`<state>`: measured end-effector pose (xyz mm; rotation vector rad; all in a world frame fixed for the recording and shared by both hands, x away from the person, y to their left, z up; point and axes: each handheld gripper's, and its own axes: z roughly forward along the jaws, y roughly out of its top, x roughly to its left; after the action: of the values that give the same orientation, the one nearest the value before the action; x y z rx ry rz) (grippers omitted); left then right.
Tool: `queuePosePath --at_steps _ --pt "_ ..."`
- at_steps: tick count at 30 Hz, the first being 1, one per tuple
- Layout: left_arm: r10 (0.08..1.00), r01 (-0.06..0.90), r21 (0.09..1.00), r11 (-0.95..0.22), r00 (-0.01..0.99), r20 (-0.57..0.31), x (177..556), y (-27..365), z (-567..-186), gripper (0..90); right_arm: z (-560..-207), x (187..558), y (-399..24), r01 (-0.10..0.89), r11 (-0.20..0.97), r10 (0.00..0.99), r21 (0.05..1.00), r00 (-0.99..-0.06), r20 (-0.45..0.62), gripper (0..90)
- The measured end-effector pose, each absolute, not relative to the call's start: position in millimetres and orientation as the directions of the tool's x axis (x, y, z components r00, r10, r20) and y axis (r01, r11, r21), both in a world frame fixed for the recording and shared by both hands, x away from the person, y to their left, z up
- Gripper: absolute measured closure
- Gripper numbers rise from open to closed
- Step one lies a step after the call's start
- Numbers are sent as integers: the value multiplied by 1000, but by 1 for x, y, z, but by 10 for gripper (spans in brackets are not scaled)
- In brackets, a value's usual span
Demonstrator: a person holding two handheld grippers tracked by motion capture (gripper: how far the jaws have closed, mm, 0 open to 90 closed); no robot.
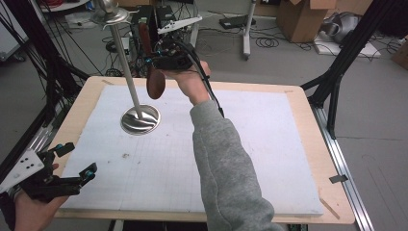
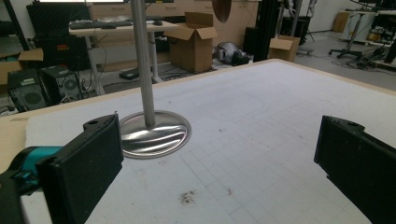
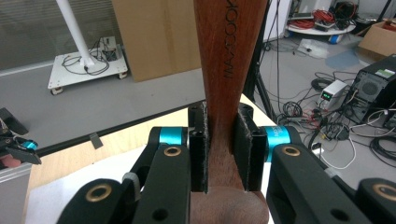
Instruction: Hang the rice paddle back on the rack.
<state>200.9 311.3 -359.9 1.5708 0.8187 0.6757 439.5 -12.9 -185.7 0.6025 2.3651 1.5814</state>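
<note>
A brown wooden spoon point(image 1: 156, 83) hangs bowl-down above the far part of the table. My right gripper point(image 1: 166, 57) is shut on its handle just above the bowl. In the right gripper view the two pads point(image 3: 198, 149) press the handle point(image 3: 229, 56) from both sides, and the handle runs up out of the picture. Just left of the spoon stands a metal stand: a round shiny base point(image 1: 140, 119), a thin pole point(image 1: 126, 62) and a cap at the top point(image 1: 109, 14). My left gripper point(image 1: 79, 159) rests open at the table's near left corner, facing the base point(image 2: 154, 134), nothing between its jaws.
A white gridded mat point(image 1: 250, 144) covers most of the wooden table point(image 1: 315, 159). Black frame legs point(image 1: 337, 72) stand at both sides of the table. Cardboard boxes point(image 1: 300, 19), cables and computer gear lie on the floor beyond the far edge.
</note>
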Motion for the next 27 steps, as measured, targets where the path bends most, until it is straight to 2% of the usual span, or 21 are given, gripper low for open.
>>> queuePosePath --at_steps 27 --pt "812 125 990 -70 583 -16 197 315 -358 18 -180 445 6 204 314 477 927 -878 32 775"
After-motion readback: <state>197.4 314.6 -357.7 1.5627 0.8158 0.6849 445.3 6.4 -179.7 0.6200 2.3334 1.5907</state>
